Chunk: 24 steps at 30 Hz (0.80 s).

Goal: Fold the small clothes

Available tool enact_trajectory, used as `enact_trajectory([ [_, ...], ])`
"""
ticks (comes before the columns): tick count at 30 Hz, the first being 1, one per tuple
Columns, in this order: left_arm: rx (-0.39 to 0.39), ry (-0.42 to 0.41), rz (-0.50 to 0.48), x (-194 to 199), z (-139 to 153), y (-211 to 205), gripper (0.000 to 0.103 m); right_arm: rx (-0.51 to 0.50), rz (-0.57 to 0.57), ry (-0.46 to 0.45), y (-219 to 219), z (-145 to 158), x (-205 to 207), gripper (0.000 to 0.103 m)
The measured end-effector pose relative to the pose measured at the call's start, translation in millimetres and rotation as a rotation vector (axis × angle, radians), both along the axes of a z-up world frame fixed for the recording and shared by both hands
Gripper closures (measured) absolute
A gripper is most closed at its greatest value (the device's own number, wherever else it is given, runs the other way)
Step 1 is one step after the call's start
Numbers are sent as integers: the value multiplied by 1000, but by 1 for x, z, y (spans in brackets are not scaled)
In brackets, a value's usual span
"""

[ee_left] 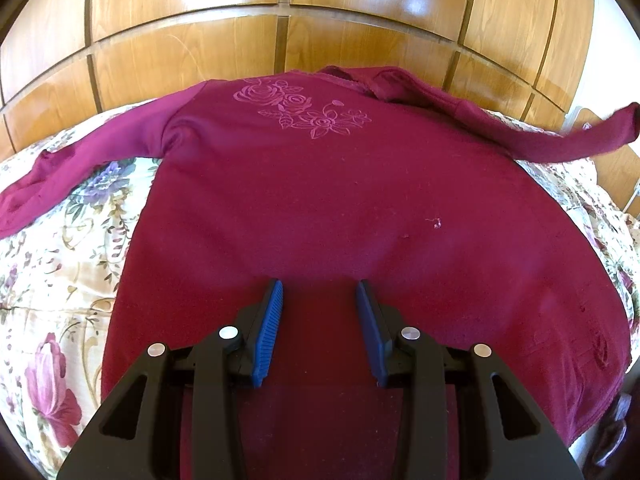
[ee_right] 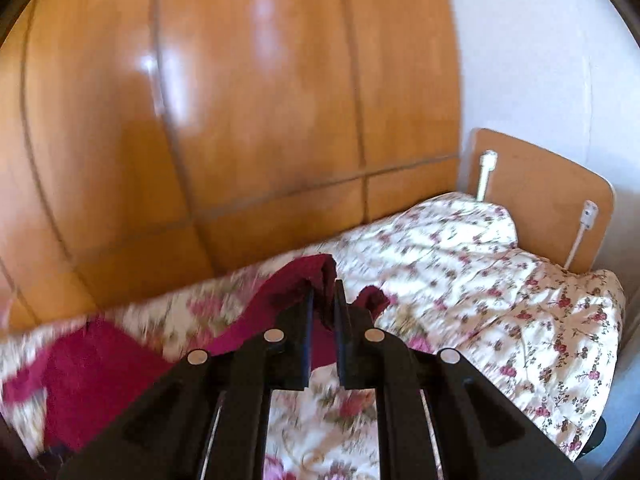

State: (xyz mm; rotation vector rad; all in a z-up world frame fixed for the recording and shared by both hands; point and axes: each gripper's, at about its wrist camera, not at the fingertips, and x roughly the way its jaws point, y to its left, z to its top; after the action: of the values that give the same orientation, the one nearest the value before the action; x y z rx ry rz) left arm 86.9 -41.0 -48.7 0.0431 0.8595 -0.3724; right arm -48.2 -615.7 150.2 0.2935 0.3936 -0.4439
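Note:
A maroon long-sleeved sweater [ee_left: 320, 184] with an embossed rose design lies face up on a floral bedspread [ee_left: 64, 256]. Its left sleeve [ee_left: 72, 160] lies flat. Its right sleeve [ee_left: 568, 132] is lifted off the bed at the cuff. My left gripper [ee_left: 320, 292] is open and empty, hovering over the sweater's lower body. My right gripper [ee_right: 323, 292] is shut on the right sleeve's cuff [ee_right: 316, 276] and holds it above the bedspread [ee_right: 480, 280]. The sweater's body shows blurred at the lower left of the right wrist view [ee_right: 92, 368].
A wooden wardrobe [ee_left: 280, 40] stands right behind the bed along its far side. A wooden headboard [ee_right: 540, 200] with white brackets stands at the right end, against a white wall [ee_right: 540, 60].

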Motion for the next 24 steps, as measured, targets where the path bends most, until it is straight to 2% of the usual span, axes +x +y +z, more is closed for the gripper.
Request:
enact_trajectory([
  [3,1,0,0,0,0,0,65,94,-61,-15,-37,0,9,95],
  [8,7,4,-1,0,0,0,66,247,-181,15,-98,-18,33,95],
  [14,27,4,-6,0,-1,-2,65,252,-312,81,-150,-33,83,96],
  [15,30,4,-6,0,-1,-2,65,236,-329,111,-156,-37,96,103],
  [18,41,3,-5,1,-1,-4,65,187,-368,197,-166,-57,128,103],
  [20,47,1,-6,1,-2,-5,65,196,-369,264,-171,-78,145,103],
  [22,51,1,-4,2,-2,-6,65,198,-367,291,-171,-98,149,99],
  [24,52,-1,-4,2,-2,-6,65,255,-338,282,-167,-118,142,63],
])
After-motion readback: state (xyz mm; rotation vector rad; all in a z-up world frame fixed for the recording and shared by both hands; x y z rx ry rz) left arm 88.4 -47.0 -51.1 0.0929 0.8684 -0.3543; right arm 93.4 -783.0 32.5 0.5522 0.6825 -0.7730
